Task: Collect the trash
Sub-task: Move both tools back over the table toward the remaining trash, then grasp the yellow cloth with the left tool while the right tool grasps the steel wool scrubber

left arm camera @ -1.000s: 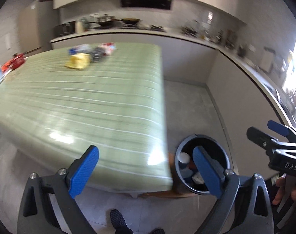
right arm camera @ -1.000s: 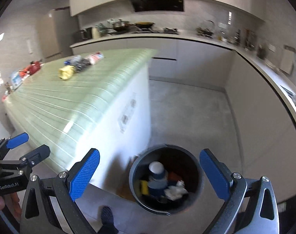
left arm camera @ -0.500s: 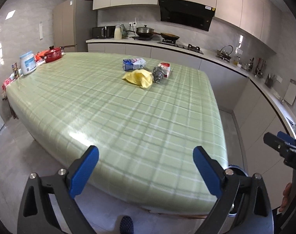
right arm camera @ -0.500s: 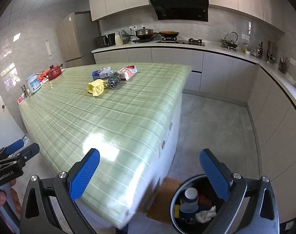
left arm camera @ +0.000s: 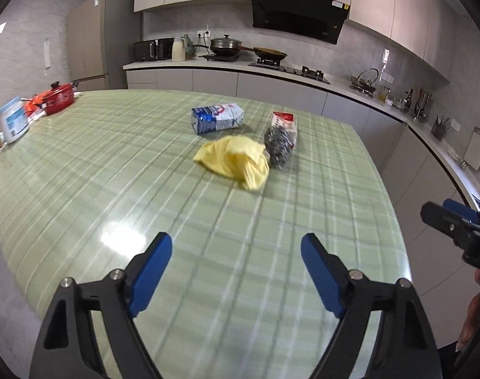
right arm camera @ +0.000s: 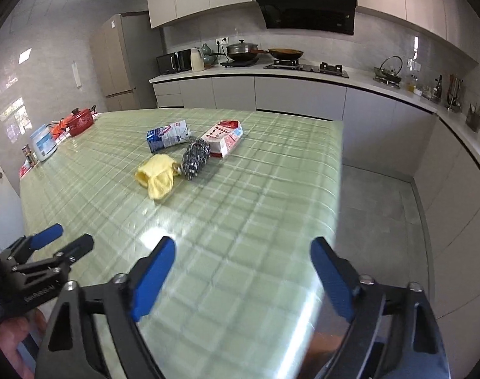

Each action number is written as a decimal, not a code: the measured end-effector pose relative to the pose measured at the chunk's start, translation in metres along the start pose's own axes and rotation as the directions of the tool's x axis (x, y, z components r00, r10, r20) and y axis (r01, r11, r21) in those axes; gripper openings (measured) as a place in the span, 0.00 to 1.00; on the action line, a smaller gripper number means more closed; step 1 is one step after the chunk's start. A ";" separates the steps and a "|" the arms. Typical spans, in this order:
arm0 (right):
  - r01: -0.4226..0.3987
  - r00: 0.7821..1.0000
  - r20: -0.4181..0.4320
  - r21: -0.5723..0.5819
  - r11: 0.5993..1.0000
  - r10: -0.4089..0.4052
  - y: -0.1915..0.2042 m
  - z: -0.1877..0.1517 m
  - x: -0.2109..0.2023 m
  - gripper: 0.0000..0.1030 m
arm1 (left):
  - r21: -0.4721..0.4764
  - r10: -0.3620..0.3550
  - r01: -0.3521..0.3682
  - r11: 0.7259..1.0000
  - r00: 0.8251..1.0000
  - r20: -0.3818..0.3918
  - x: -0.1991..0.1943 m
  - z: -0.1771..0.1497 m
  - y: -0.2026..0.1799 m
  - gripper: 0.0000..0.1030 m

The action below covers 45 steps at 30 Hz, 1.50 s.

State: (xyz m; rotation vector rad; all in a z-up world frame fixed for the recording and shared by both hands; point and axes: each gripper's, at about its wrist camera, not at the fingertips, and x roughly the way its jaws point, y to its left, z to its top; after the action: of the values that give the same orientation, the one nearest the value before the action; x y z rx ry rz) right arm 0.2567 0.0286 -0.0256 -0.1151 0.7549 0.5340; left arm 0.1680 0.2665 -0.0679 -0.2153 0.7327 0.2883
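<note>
Trash lies together on the green checked table (left arm camera: 113, 164) (right arm camera: 255, 221): a crumpled yellow cloth (left arm camera: 235, 161) (right arm camera: 156, 175), a steel-wool scrubber (left arm camera: 278, 147) (right arm camera: 195, 158), a blue and white carton (left arm camera: 217, 118) (right arm camera: 167, 135) and a red and white carton (left arm camera: 284, 123) (right arm camera: 224, 137). My left gripper (left arm camera: 237, 251) hangs over the near part of the table, well short of the trash, jaws closing with nothing between them. My right gripper (right arm camera: 243, 255) is likewise over the near table edge, jaws closing on nothing. Each gripper shows in the other's view, the right gripper (left arm camera: 458, 221) and the left gripper (right arm camera: 50, 246).
A red pot (left arm camera: 58, 98) (right arm camera: 79, 121) and a white tub (left arm camera: 14, 123) (right arm camera: 44, 143) stand at the table's far left edge. Kitchen counters (left arm camera: 303, 75) run along the back and right walls, with grey floor (right arm camera: 382, 202) between table and cabinets.
Both grippers swung from the black trash bin on the floor up and over the table. The bin has left both views, the trash pile looks nearer, and both pairs of jaws have narrowed.
</note>
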 end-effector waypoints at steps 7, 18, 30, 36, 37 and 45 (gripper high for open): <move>-0.002 1.000 -0.027 0.021 1.000 0.002 0.011 0.037 0.067 0.74 | 0.003 -0.028 0.028 1.000 0.998 -0.054 0.067 0.037 0.001 0.77; 0.020 0.996 -0.087 0.079 0.997 -0.013 0.003 0.075 0.151 0.71 | 0.061 -0.012 0.022 0.998 0.988 -0.154 0.151 0.079 0.008 0.74; -0.015 0.995 -0.100 0.080 0.997 0.023 0.033 0.108 0.207 0.71 | 0.029 0.010 -0.006 1.000 0.989 -0.148 0.182 0.111 0.067 0.61; -0.043 0.990 -0.131 0.076 0.996 0.053 0.058 0.109 0.229 0.69 | 0.049 -0.035 0.042 0.998 0.989 -0.146 0.181 0.113 0.063 0.41; -0.045 0.988 -0.142 0.079 0.996 0.056 0.059 0.107 0.233 0.62 | 0.050 -0.045 0.052 0.997 0.989 -0.144 0.179 0.112 0.063 0.39; -0.068 0.987 -0.138 0.101 0.992 0.082 0.062 0.099 0.229 0.40 | 0.053 -0.084 0.091 0.994 0.990 -0.114 0.163 0.105 0.065 0.27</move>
State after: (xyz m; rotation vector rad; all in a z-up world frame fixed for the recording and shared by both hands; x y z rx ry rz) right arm 0.4252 0.2067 -0.1032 -0.0351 0.9253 0.5645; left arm 0.3266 0.3877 -0.1093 -0.2093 0.8391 0.1720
